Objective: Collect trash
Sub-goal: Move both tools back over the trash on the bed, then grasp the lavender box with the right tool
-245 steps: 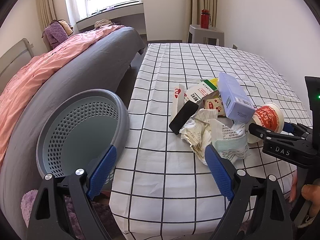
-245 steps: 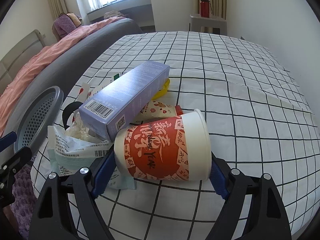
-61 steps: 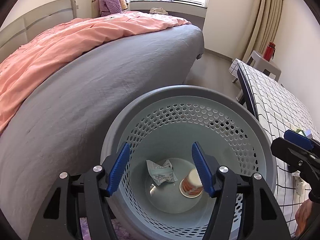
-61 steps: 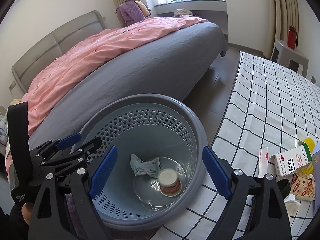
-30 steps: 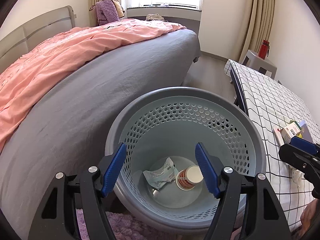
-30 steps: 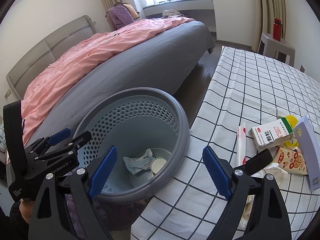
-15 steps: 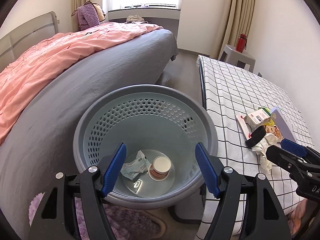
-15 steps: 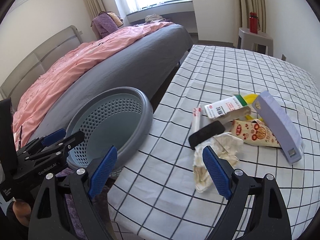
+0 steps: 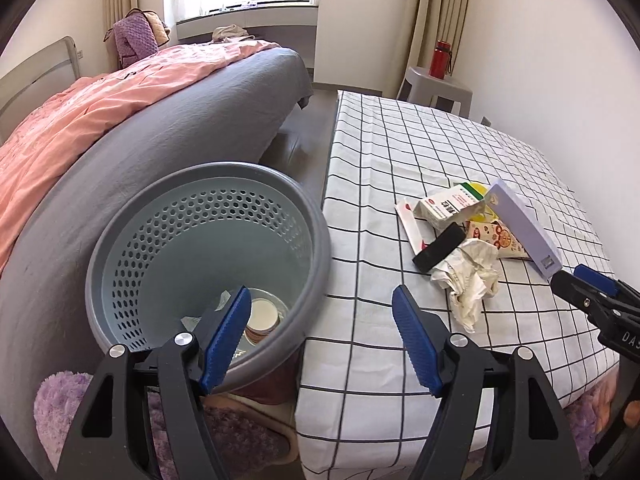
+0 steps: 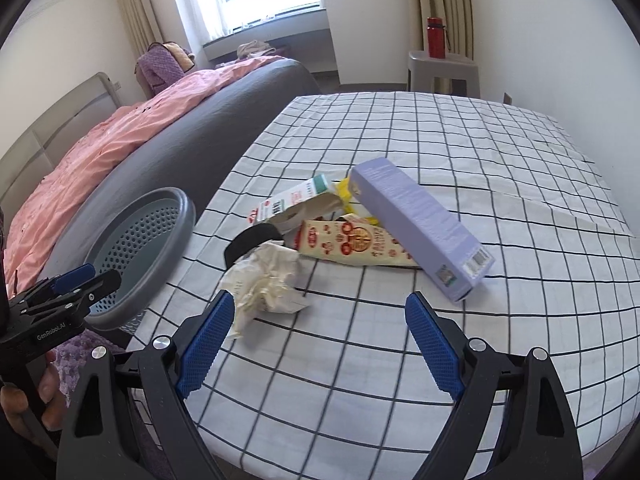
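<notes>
A grey perforated trash basket [image 9: 120, 248] stands on the floor left of the checked table [image 9: 400, 152]; a paper cup [image 9: 262, 314] and a wrapper lie at its bottom. On the table lies a trash pile: crumpled paper [image 10: 268, 280], a lilac box [image 10: 420, 228], a snack packet [image 10: 356, 244], a milk carton [image 10: 292, 200] and a black object [image 10: 252, 242]. My left gripper [image 9: 320, 332] is open and empty, over the basket's right rim. My right gripper [image 10: 316, 344] is open and empty, above the table just in front of the crumpled paper.
A bed with a grey sheet and pink duvet [image 9: 100, 92] runs along the left. A stool with a red bottle [image 9: 440, 60] stands at the far end of the table. A purple rug [image 9: 60, 400] lies under the basket.
Both grippers have swung right, from the basket toward the table. The right gripper now faces the trash pile closely; the basket has slid to its left edge.
</notes>
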The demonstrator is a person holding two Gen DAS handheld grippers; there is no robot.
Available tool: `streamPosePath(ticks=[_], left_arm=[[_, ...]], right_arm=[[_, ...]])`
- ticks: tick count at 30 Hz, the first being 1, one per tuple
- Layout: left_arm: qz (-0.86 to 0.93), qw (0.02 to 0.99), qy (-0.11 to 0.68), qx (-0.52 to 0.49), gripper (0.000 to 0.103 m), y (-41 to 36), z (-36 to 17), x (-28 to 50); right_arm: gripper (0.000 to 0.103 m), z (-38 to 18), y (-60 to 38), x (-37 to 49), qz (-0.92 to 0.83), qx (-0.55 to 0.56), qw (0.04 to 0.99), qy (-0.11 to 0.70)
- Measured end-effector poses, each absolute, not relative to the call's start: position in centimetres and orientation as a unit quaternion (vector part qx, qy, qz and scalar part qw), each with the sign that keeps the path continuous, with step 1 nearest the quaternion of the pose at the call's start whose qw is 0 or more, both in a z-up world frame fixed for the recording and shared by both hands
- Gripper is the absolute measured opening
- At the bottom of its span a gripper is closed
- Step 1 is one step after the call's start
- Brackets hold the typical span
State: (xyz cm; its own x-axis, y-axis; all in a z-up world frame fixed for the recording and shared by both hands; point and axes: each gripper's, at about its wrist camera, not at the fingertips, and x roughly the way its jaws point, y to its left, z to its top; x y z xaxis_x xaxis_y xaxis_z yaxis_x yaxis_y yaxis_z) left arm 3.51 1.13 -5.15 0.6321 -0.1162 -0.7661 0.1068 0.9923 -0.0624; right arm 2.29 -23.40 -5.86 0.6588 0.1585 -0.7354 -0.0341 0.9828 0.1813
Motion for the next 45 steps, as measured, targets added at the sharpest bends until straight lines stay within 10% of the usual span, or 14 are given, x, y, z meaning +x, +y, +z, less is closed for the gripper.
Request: streamPosePath(ticks=[28, 45], left_arm=[[-0.06, 0.889, 0.452, 0.022, 0.07, -7.0, -6.8, 6.0], [-0.065, 0.885, 0.46, 0.021, 0.07, -7.7, -7.2, 5.7]], right_arm=[[0.083, -10.9, -31.6, 12.8, 0.112, 0.053, 0.874, 0.469], [0.043, -10.8, -30.8, 11.7, 0.121, 0.049, 0.876, 0.464]])
